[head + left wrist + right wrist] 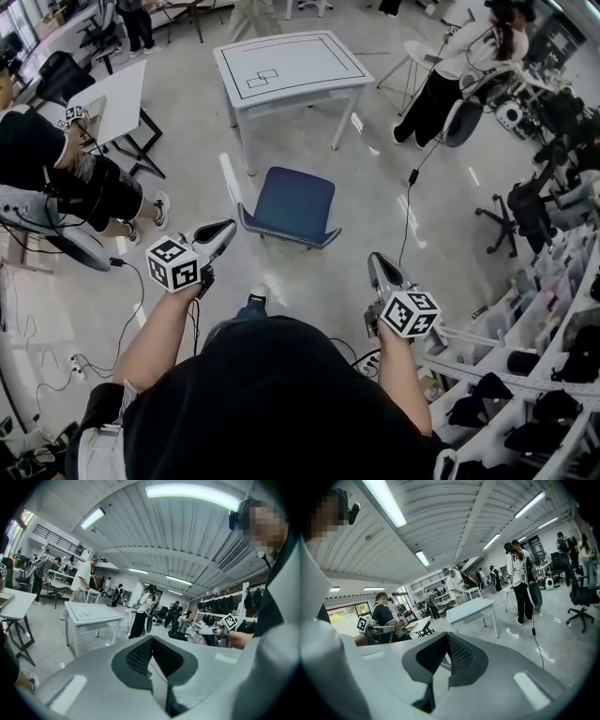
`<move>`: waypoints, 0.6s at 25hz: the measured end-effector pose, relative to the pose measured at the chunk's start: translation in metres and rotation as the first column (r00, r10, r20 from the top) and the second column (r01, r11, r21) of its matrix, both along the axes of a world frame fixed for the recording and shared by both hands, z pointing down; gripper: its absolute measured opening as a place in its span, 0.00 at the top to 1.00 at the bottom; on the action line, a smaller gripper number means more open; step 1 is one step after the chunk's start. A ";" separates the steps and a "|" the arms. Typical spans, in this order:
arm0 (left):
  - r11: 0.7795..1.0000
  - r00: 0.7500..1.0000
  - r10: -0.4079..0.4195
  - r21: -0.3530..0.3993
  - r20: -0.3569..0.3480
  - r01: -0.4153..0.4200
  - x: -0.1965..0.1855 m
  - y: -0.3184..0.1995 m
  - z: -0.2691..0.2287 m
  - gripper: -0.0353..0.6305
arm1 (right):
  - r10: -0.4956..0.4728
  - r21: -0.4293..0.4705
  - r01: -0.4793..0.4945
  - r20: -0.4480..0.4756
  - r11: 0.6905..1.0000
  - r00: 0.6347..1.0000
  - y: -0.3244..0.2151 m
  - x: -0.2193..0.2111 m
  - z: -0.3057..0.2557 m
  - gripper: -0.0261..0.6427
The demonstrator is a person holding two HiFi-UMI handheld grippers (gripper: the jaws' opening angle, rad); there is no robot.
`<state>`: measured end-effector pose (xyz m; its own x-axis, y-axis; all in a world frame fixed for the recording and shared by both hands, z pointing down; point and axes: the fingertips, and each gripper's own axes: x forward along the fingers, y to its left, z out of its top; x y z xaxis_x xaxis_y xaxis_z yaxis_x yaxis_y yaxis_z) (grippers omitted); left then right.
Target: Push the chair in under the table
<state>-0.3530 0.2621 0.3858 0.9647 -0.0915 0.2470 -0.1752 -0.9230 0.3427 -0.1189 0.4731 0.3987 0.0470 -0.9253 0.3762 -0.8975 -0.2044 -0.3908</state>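
The blue chair (pixel 292 204) is seen standing out on the grey floor (pixel 375 187), well apart from the white table (pixel 281 94) beyond it, with its back turned toward the person. The left gripper (pixel 228 228) is held near the chair's near left corner, and the right gripper (pixel 375 261) off its near right corner. Both pairs of jaws are pressed together with nothing between them, and the table is caught ahead in each gripper view.
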 end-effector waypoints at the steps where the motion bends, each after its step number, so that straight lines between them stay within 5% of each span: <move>1: 1.000 1.000 0.007 -0.002 0.000 -0.007 0.002 -0.007 0.001 0.94 | 0.002 0.000 -0.002 0.000 1.000 1.000 -0.007 -0.001 0.000 0.92; 15: 0.997 0.998 0.068 -0.045 -0.009 -0.069 0.021 -0.122 0.012 0.94 | 0.052 -0.024 -0.053 -0.006 0.998 0.999 -0.101 -0.004 -0.004 0.92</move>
<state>-0.3322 0.1397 0.3975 0.9700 -0.0139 0.2426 -0.1096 -0.9161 0.3856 -0.1228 0.3724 0.3950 0.0972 -0.9120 0.3985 -0.8872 -0.2608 -0.3805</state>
